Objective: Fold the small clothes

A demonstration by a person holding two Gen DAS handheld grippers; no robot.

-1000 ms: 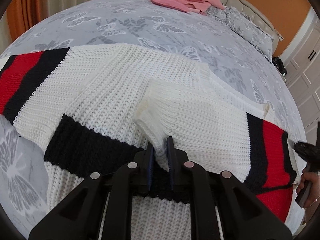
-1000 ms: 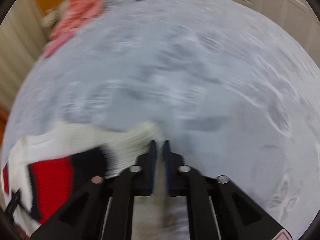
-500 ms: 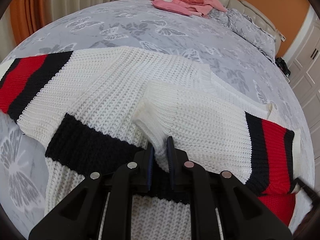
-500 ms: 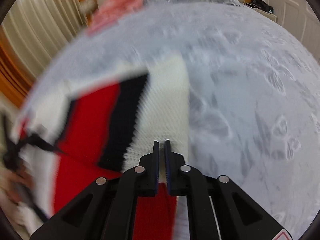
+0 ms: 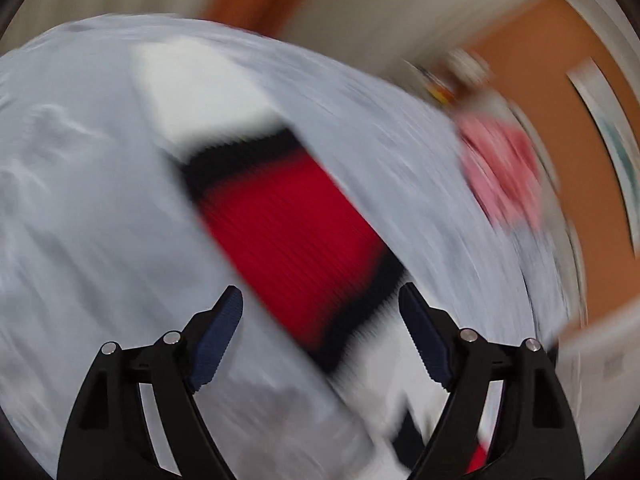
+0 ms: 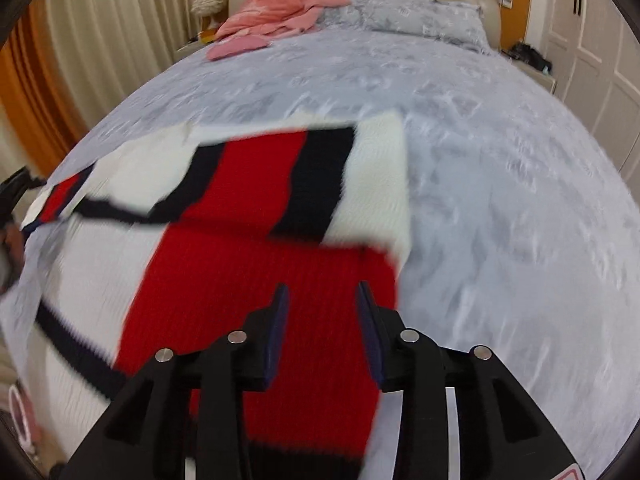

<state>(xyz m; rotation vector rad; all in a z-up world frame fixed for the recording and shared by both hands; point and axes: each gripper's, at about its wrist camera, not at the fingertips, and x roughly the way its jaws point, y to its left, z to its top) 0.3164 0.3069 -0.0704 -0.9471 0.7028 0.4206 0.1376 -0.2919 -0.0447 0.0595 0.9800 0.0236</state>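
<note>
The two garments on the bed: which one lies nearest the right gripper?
The white knit sweater with red and black stripes, directly beneath the right gripper; the pink garment lies by the headboard.

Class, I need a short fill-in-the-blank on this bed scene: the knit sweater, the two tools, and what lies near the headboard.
1. The right tool has its jaws ____, with nothing between them.
2. The sweater is white with black and ____ bands.
3. A heap of ____ clothing lies near the headboard.
4. The sweater lies on a grey ____.

Missing words: open; red; pink; bed
</note>
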